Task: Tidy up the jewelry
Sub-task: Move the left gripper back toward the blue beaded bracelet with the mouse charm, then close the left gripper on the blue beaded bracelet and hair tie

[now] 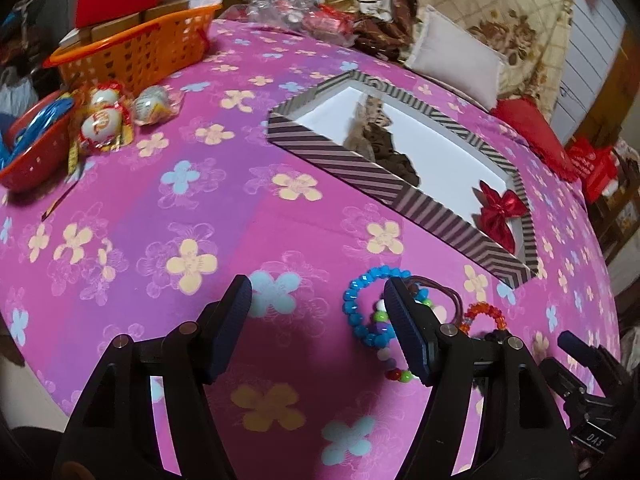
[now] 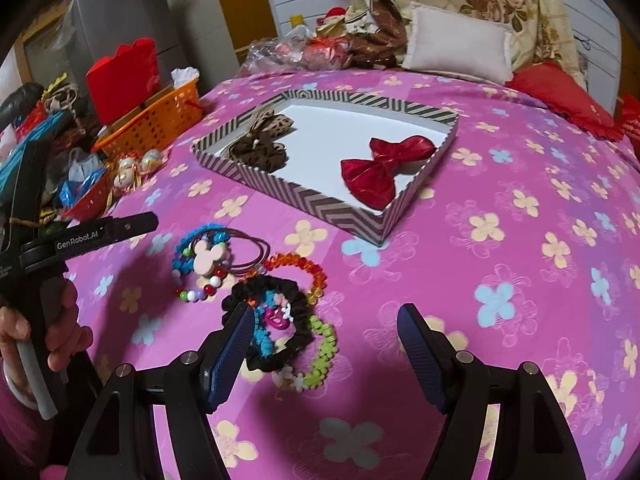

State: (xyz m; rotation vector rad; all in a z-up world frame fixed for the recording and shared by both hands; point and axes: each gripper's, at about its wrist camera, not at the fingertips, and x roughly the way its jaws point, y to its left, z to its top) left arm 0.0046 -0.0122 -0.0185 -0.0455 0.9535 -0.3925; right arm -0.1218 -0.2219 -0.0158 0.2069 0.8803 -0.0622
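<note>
A striped box point(image 1: 328, 152) point(image 2: 312, 196) lies on the pink flowered cover, holding a red bow point(image 2: 380, 168) point(image 1: 500, 212) and a leopard scrunchie point(image 2: 260, 144). In front of it is a pile of jewelry: a blue bead bracelet point(image 1: 356, 304) point(image 2: 188, 240), a pink mouse-ear hair tie point(image 2: 210, 256), an orange bracelet point(image 2: 304, 264), a black scrunchie point(image 2: 280, 320) and a green bracelet point(image 2: 324, 344). My left gripper point(image 1: 316, 288) is open, its right finger over the blue bracelet. My right gripper point(image 2: 324, 312) is open above the black scrunchie and green bracelet, gripping nothing.
An orange basket point(image 1: 140, 52), a red bowl point(image 1: 36, 148) and wrapped round sweets point(image 1: 104, 120) crowd the left side. A pale pillow point(image 2: 460, 44) and folded blankets line the back. A hand point(image 2: 60, 320) holds the left gripper's handle.
</note>
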